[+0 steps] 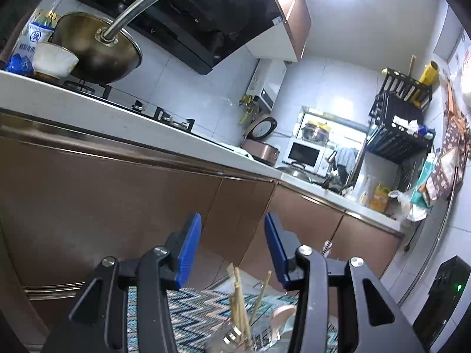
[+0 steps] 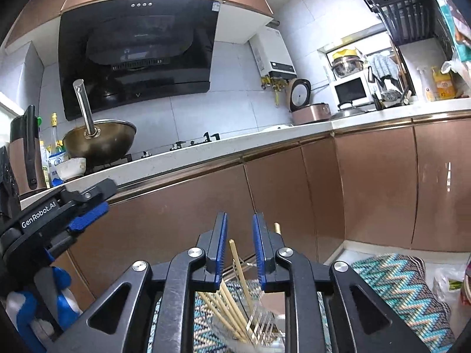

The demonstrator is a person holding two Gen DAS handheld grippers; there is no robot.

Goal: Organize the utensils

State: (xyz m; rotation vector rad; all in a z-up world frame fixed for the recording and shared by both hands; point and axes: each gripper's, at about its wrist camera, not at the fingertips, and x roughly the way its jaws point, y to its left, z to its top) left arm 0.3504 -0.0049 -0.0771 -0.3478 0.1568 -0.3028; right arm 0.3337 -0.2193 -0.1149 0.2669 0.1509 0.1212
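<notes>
Several wooden chopsticks (image 1: 239,300) stand upright in a clear holder (image 1: 232,338) low in the left wrist view, below and just past my left gripper (image 1: 232,245), which is open and empty. In the right wrist view the chopsticks (image 2: 232,303) lean in the same clear holder (image 2: 259,326) below my right gripper (image 2: 240,245). Its blue pads (image 2: 220,247) stand apart with nothing between them. My left gripper also shows in the right wrist view (image 2: 88,209) at the left edge. A pale cup-like object (image 1: 282,314) sits beside the holder.
A zigzag-patterned cloth (image 2: 403,288) covers the surface under the holder. Brown cabinet doors (image 2: 279,194) and a white counter (image 2: 206,156) lie ahead, with a wok (image 2: 100,141), bowl (image 2: 72,167), rice cooker (image 2: 309,108) and microwave (image 2: 351,91). A black box (image 1: 441,297) stands at right.
</notes>
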